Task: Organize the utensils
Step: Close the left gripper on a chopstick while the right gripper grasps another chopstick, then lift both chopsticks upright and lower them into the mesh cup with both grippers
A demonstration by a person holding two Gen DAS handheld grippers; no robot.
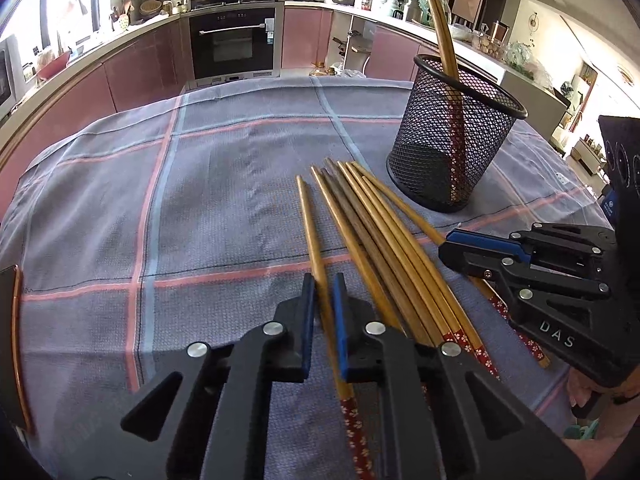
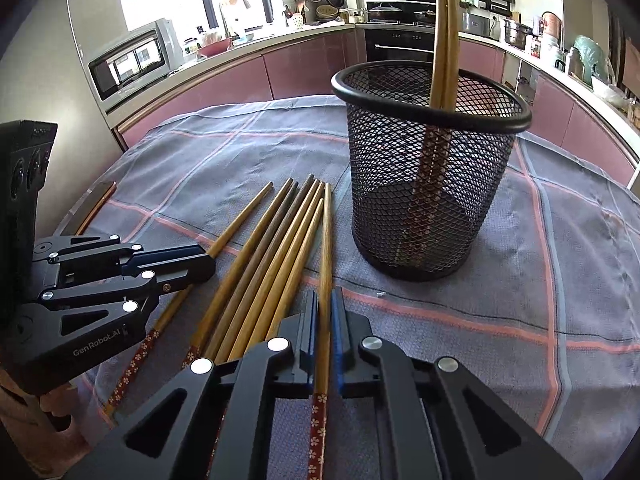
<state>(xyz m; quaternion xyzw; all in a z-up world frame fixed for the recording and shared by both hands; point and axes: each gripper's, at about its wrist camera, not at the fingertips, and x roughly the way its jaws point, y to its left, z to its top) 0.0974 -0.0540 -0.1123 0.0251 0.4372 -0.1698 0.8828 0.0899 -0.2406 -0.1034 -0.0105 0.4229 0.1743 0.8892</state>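
Several wooden chopsticks (image 1: 376,236) with red flowered ends lie side by side on the checked cloth; they also show in the right wrist view (image 2: 276,256). A black mesh holder (image 1: 452,136) stands upright behind them with two chopsticks (image 1: 440,28) inside; it also shows in the right wrist view (image 2: 428,168). My left gripper (image 1: 322,312) is shut on the leftmost chopstick (image 1: 310,224). My right gripper (image 2: 325,320) is shut on the rightmost chopstick (image 2: 326,240). Each gripper shows in the other's view: the right one (image 1: 456,252), the left one (image 2: 204,266).
The table is covered by a grey cloth (image 1: 160,200) with pink and blue lines. A phone (image 2: 94,204) lies at the table's left edge. Kitchen counters, an oven (image 1: 234,40) and a microwave (image 2: 132,60) stand beyond the table.
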